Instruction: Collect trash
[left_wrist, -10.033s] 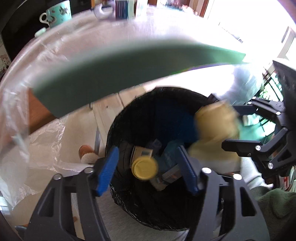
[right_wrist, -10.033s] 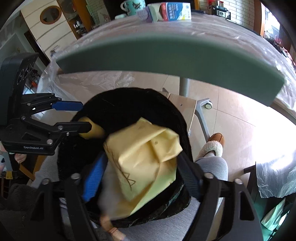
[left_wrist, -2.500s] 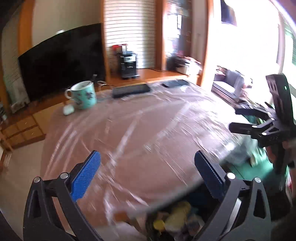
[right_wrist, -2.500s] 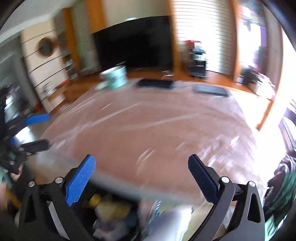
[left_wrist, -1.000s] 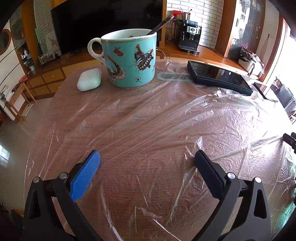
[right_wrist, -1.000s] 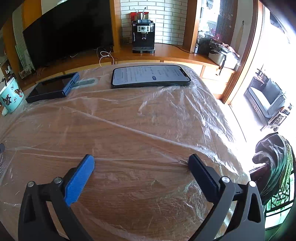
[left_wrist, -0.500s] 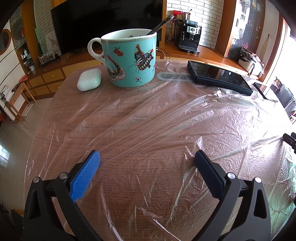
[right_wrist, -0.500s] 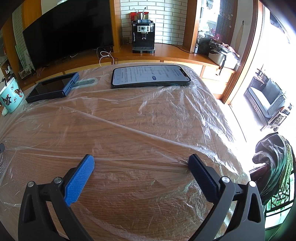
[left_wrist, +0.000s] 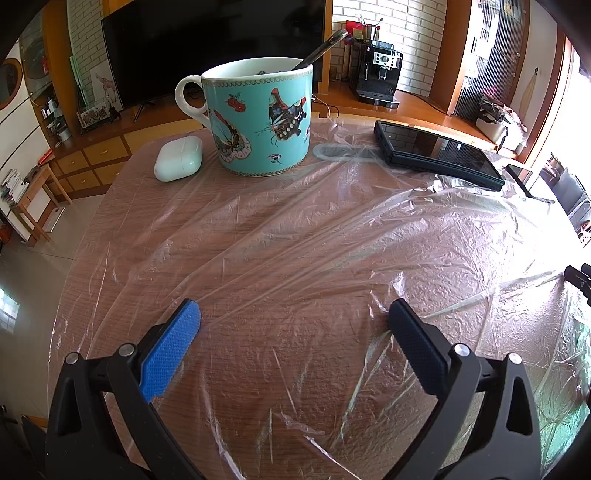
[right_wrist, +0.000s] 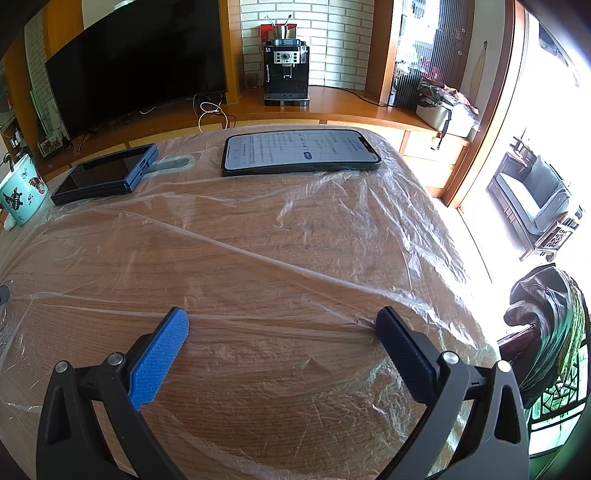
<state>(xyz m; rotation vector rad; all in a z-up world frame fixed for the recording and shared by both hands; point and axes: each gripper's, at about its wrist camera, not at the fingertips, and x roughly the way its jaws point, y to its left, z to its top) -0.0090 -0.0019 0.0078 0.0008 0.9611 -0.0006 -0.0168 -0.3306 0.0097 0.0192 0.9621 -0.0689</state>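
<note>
- Ten seconds ago both grippers hung over a black bin, the right one dropping yellow paper in; now both rest low over the table (left_wrist: 110, 206), and nothing has shifted in the last second
- The left gripper (left_wrist: 293, 317) has its fingers spread wide, holding nothing; the right gripper (right_wrist: 282, 325) is the same
- No trash shows on the plastic sheet (right_wrist: 295, 236); the bin is out of view
- Only a mug (left_wrist: 258, 118), earbud case (left_wrist: 178, 158), tablet (left_wrist: 436, 153) and phone (right_wrist: 299, 151) are left, so collecting looks finished

A home living room – television (right_wrist: 136, 62), coffee machine (right_wrist: 286, 74)
</note>
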